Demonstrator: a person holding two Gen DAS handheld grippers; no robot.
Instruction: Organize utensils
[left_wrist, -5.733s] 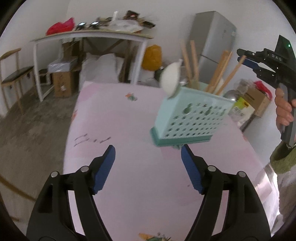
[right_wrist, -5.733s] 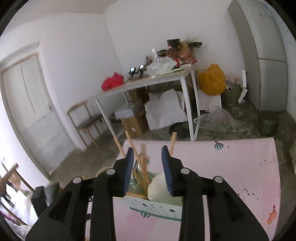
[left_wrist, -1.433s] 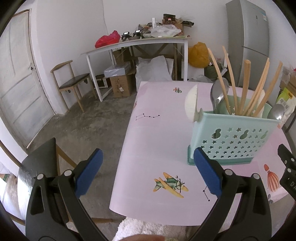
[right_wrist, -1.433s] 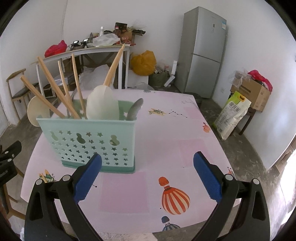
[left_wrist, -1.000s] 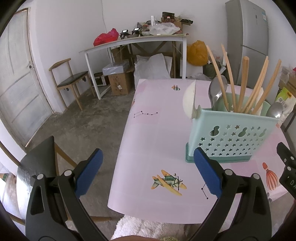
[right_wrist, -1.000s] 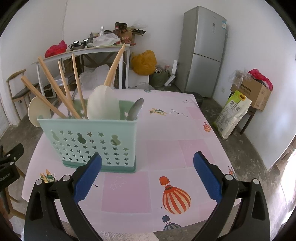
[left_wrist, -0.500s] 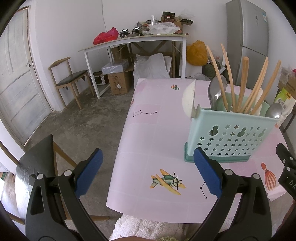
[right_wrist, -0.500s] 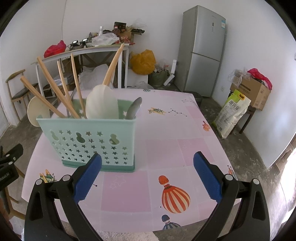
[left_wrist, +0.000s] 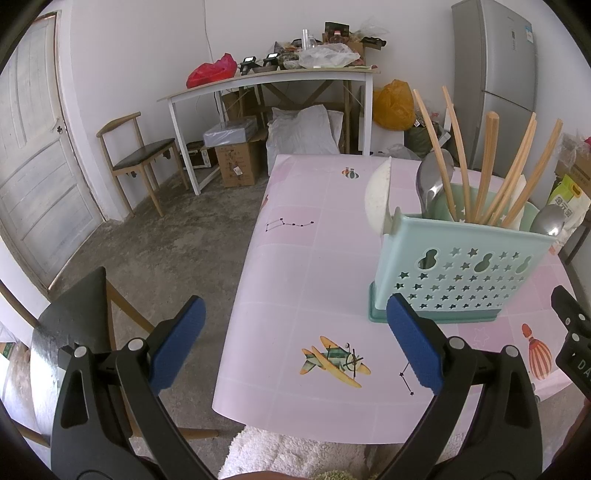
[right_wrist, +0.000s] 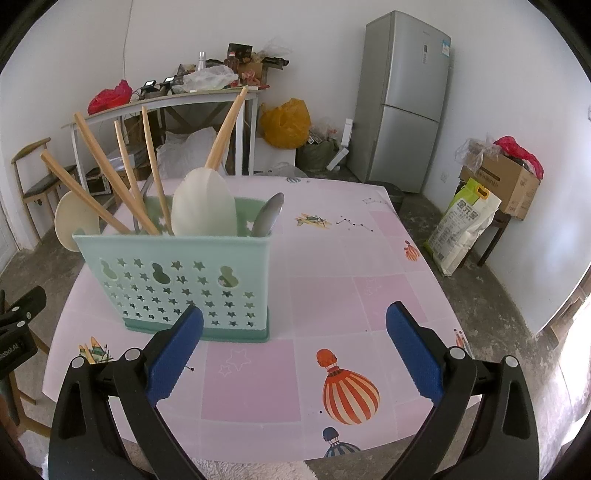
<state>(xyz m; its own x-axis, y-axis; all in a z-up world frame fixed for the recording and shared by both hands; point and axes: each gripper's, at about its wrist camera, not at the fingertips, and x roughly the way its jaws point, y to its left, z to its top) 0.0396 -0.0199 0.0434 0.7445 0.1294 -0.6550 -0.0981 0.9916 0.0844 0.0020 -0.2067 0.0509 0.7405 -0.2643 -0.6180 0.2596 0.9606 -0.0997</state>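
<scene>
A mint green perforated utensil holder (left_wrist: 461, 273) (right_wrist: 173, 280) stands upright on the pink table (left_wrist: 295, 266) (right_wrist: 351, 280). It holds several wooden chopsticks (left_wrist: 487, 166) (right_wrist: 114, 181), white ladles (right_wrist: 203, 206) (left_wrist: 376, 195) and metal spoons (left_wrist: 432, 181) (right_wrist: 267, 218). My left gripper (left_wrist: 295, 347) is open and empty, near the table's front left corner, left of the holder. My right gripper (right_wrist: 295, 343) is open and empty over the table's front edge, right of the holder.
A dark chair (left_wrist: 70, 332) stands left of the table. Behind are a white work table with clutter (left_wrist: 273, 81), a wooden chair (left_wrist: 136, 155), boxes (left_wrist: 236, 162), a grey fridge (right_wrist: 402, 103) and a rice bag (right_wrist: 461, 229).
Over the last second both grippers stay nearly still, open and empty. Earlier the right gripper was narrowed above the holder; both have since drawn back to the table's front.
</scene>
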